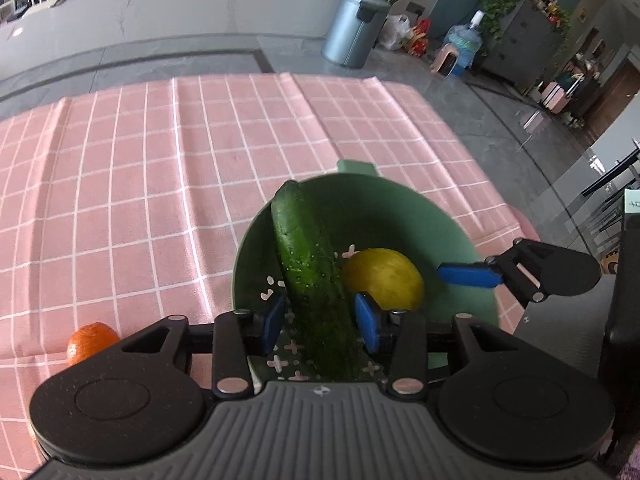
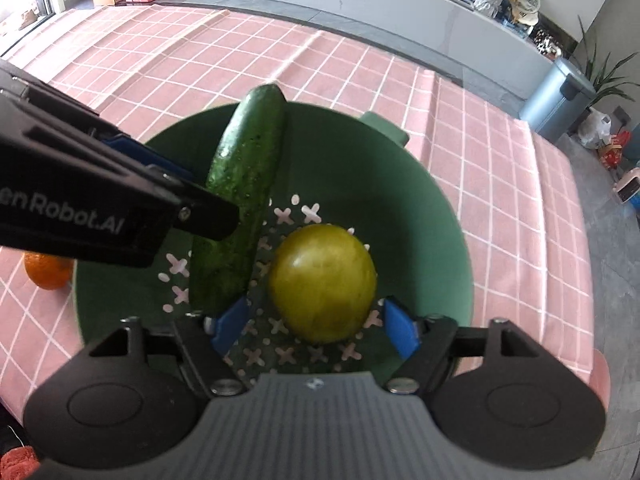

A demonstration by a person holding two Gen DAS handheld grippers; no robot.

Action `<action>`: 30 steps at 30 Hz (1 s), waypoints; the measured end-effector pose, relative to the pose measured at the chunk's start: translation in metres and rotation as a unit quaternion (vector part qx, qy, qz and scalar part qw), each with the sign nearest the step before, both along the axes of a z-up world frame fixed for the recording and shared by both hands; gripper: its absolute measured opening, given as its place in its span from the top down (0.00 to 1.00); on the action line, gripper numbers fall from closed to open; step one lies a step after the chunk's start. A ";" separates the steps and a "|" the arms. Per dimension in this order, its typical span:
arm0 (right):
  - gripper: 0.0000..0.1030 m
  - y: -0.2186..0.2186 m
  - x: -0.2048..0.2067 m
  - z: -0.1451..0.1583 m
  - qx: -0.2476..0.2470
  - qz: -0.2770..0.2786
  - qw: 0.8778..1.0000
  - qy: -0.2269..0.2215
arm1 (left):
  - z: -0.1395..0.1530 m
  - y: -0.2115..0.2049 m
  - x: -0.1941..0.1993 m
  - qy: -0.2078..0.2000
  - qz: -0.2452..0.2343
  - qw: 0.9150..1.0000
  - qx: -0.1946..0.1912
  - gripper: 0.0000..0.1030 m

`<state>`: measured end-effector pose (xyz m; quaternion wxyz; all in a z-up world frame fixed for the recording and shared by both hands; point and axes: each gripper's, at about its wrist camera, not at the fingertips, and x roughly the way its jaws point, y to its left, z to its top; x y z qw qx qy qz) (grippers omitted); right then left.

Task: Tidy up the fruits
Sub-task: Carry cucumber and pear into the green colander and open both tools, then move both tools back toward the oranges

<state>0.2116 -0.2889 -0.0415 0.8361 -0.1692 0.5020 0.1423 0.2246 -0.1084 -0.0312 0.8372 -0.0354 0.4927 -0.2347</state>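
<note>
Two fruits are being released into the green colander (image 2: 420, 208). The cucumber (image 1: 308, 276) is leaning on its far rim, flanked loosely by the left tool (image 1: 320, 320), whose pads are standing parted and not pressing. The yellow fruit (image 2: 322, 282) is resting on the perforated floor between the wide-spread pads of the right tool (image 2: 316, 326), ungripped. Each tool is best lifted straight up, so nothing is nudged. An orange (image 1: 90, 340) is waiting on the surface beside the colander.

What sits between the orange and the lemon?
The cucumber, leaning in the green bowl, lies between the orange and the lemon; the right wrist view shows it.
</note>
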 end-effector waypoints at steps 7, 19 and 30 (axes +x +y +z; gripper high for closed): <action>0.23 0.004 -0.040 0.041 0.017 -0.028 0.997 -0.063 | 0.043 0.025 -0.055 -0.104 -0.021 0.993 0.043 0.51; 0.27 0.051 -0.124 0.069 0.153 -0.090 0.976 -0.125 | 0.066 0.099 -0.119 -0.159 0.013 0.984 0.086 0.49; 0.45 0.113 -0.145 0.039 0.196 -0.085 0.972 -0.095 | 0.042 0.162 -0.122 -0.127 0.064 0.987 0.075 0.49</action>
